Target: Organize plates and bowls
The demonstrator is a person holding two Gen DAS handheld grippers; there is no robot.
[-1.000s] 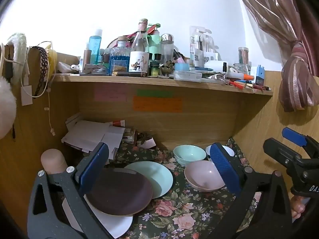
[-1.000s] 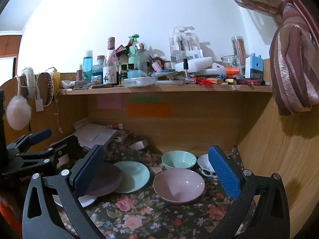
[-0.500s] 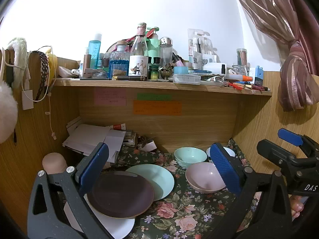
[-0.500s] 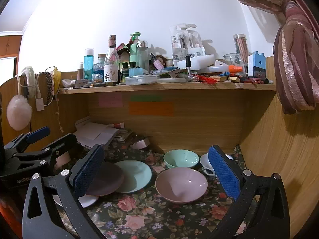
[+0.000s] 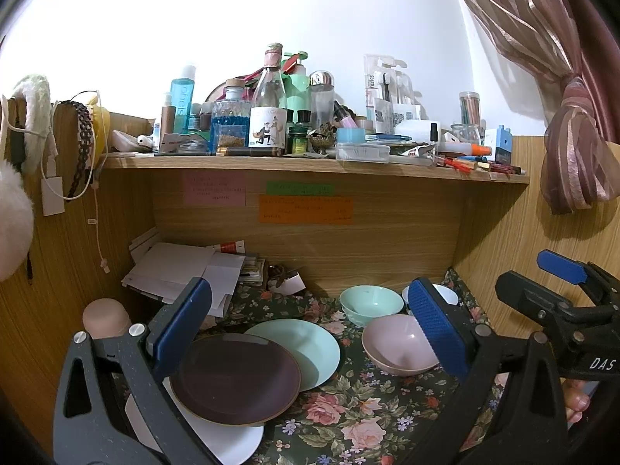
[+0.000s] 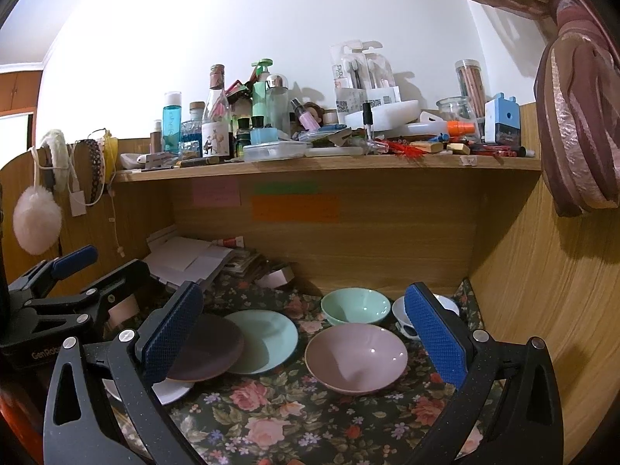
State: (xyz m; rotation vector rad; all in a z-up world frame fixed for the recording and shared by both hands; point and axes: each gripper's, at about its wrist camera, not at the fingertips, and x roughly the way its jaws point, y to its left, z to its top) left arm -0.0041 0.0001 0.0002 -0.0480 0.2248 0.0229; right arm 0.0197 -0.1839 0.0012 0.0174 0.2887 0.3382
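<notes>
On the floral cloth (image 6: 271, 418) lie three overlapping plates: a dark brown plate (image 5: 236, 378) (image 6: 209, 347) over a white plate (image 5: 236, 441) and a mint plate (image 5: 306, 343) (image 6: 267, 335). To their right sit a pink bowl (image 5: 395, 345) (image 6: 356, 358), a mint bowl (image 5: 370, 302) (image 6: 354, 306) and a white bowl (image 6: 401, 310) partly hidden behind a finger. My left gripper (image 5: 310, 329) is open above the plates, holding nothing. My right gripper (image 6: 306, 329) is open above the pink bowl, also holding nothing.
A wooden alcove wall (image 6: 387, 232) closes the back and the right side. The shelf (image 5: 310, 164) above carries several bottles and stationery. Papers (image 5: 182, 267) pile at the back left beside a pink rounded object (image 5: 104, 316). A curtain (image 6: 577, 116) hangs at right.
Both grippers have drawn back and tilted up slightly, so the dishes sit a little lower in view. Nothing on the cloth has moved.
</notes>
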